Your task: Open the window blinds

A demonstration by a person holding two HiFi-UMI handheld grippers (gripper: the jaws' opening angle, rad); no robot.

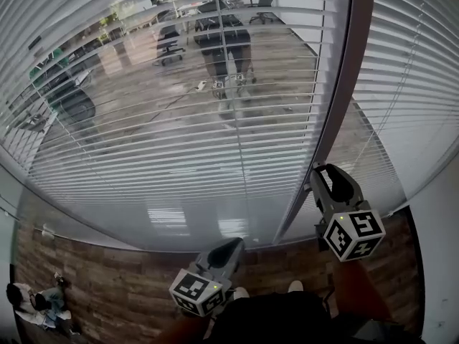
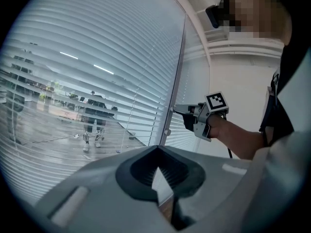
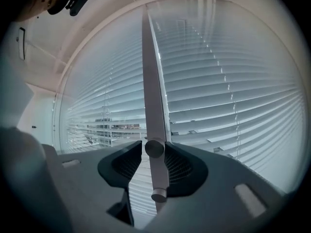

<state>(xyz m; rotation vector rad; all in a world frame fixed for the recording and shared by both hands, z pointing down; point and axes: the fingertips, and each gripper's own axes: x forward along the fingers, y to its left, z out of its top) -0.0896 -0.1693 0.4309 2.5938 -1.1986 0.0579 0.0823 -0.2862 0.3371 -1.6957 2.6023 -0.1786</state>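
Blinds (image 1: pixel 143 142) and mullion (image 1: pixel 344 84) close ahead

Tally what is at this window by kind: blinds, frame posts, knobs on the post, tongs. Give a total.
Blinds: 2, the left blind and the right blind
Frame post: 1
Knobs: 2, the upper knob and the lower knob
Tongs: 2, the left tongs and the right tongs
Total: 7

1. Your left gripper (image 1: pixel 231 246) and right gripper (image 1: pixel 320 170) are smooth grey shells with black ribbed pads (image 3: pixel 182 166).
2. Each carries a white cube (image 1: pixel 353 233) printed with black square markers.
3. You wear dark clothing (image 1: pixel 272 322) and white shoes (image 1: pixel 295 287).
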